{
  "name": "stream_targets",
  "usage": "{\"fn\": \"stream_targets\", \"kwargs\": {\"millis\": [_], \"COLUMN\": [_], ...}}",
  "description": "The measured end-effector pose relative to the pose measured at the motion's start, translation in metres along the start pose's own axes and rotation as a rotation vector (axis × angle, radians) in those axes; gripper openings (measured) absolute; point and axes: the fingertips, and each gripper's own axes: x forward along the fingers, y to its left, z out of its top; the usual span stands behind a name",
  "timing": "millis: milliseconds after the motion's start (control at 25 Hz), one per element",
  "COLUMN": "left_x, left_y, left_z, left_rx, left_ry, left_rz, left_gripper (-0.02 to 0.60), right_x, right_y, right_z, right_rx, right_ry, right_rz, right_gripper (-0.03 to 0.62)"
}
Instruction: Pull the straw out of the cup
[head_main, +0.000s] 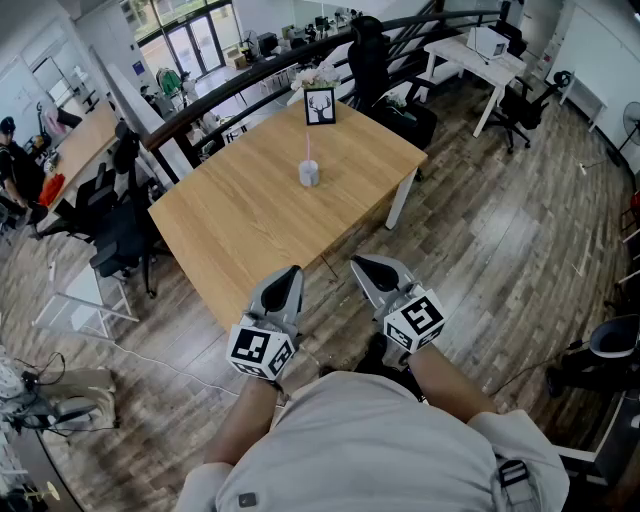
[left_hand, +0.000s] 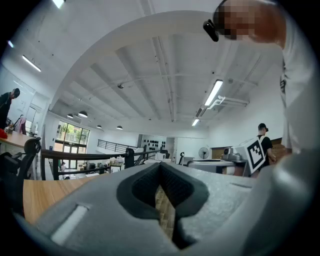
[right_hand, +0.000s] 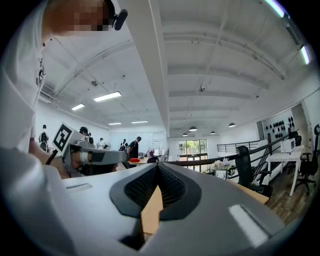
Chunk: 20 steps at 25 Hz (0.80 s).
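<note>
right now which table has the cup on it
The wooden table straight ahead, not the white table far right; cup stands by the framed picture.

my left gripper (head_main: 288, 275) was pale grey with black, finely dotted pads (left_hand: 142, 187), and my right gripper (head_main: 365, 265) was the same. each carried a white cube (head_main: 261, 350) printed with black square markers. the table (head_main: 250, 215) was light honey wood, and the floor (head_main: 500, 250) was grey-brown planks with streaky grain. the cup (head_main: 309, 175) looked pale, cloudy grey and the straw (head_main: 308, 148) in it was pink. the framed picture (head_main: 320, 106) had a black frame round a white sheet with a black antlered head. my shirt (head_main: 360, 440) was off-white. the office chairs (head_main: 120, 240) and the railing (head_main: 250, 80) were black.
</note>
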Motion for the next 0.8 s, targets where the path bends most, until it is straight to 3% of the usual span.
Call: {"fn": "stream_targets", "kwargs": {"millis": [440,800], "left_x": [0.024,0.09], "left_y": [0.006,0.006], "left_z": [-0.003,-0.011], "left_rx": [-0.01,-0.017], "left_ry": [0.012,0.028], "left_rz": [0.02,0.027], "left_gripper": [0.003,0.003], "right_x": [0.006,0.009], "right_y": [-0.024,-0.092], "right_z": [0.001,-0.007], "right_rx": [0.012,0.052], "right_ry": [-0.011,-0.002], "right_rz": [0.015,0.018], "right_gripper": [0.009,0.009]}}
